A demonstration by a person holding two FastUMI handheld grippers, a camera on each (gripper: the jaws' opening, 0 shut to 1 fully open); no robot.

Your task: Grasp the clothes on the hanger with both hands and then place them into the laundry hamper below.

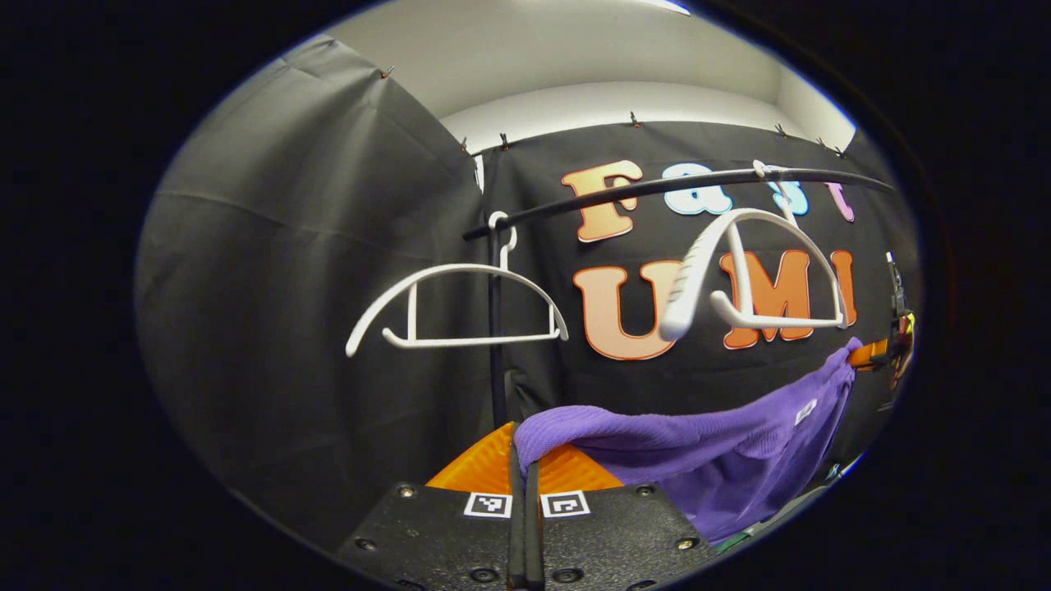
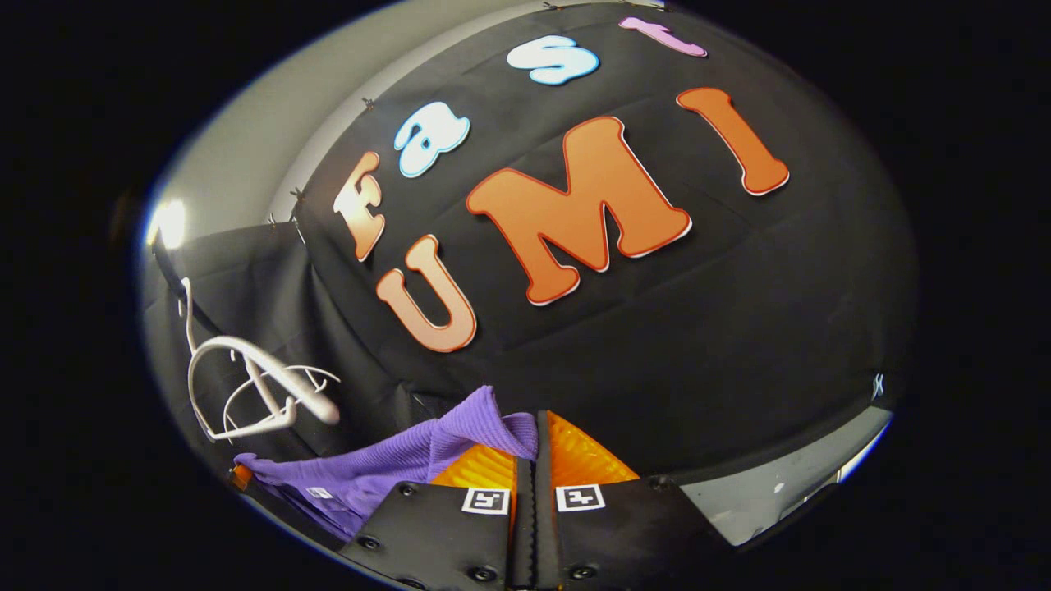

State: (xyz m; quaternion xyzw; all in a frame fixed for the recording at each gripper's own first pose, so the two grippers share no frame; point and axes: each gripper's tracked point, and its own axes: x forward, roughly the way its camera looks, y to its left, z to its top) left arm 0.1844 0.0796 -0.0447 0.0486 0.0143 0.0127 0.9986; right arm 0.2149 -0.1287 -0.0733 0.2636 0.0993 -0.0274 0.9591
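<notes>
My left gripper point(image 1: 525, 484) and right gripper point(image 2: 534, 476) are each clamped on an end of the purple garment point(image 1: 706, 443), stretched between them below two bare white hangers point(image 1: 460, 304) on the rail point(image 1: 657, 189).

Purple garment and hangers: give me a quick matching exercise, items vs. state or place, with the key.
Column one:
1. purple garment
2. left hanger
3. right hanger
4. rail

Column two:
A. black, carries both hanger hooks
B. stretched between the left gripper and the right gripper, off the hangers
C. white, bare, hangs face-on beside the upright pole
D. white, bare, turned at an angle, nearer the far gripper

Pairs: 1-B, 2-C, 3-D, 4-A
</notes>
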